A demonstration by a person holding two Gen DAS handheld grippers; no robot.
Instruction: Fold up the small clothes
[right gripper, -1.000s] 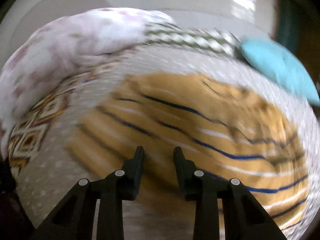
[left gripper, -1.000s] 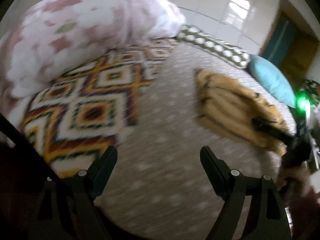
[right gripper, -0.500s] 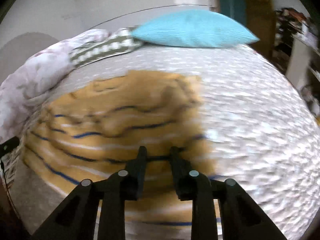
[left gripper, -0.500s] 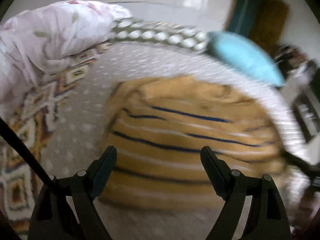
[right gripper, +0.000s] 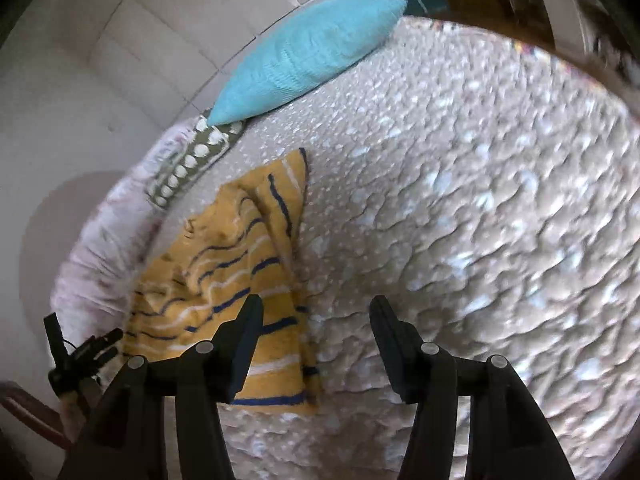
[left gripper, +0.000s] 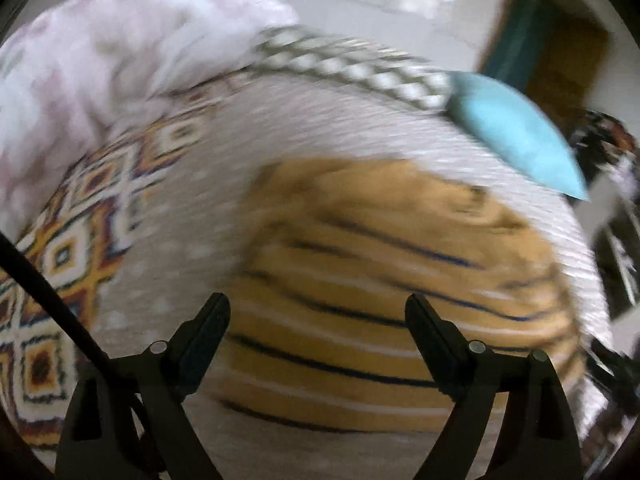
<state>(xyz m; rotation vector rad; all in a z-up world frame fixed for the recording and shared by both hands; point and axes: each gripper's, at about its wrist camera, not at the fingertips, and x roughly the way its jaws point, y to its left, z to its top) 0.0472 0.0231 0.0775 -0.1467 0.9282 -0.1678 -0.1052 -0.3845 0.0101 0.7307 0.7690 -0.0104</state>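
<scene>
Mustard striped garment (left gripper: 380, 288) on bedspread (right gripper: 480, 200), unlabelled; left gripper (left gripper: 318, 312) wide apart, right gripper (right gripper: 316, 316) freshly widened, both empty.

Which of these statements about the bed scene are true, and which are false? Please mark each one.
1. The sweater is yellow with dark blue and white stripes. True.
2. The right gripper is clamped on the sweater. False: its jaws have just been opening and nothing is between them; the sweater lies beside its left finger.
3. The blue pillow lies on top of the sweater. False: it lies apart from it, further up the bed.
4. The left gripper is open above the sweater. True.
5. The sweater hangs over the edge of the bed. False: it lies on the bed cover.
</scene>
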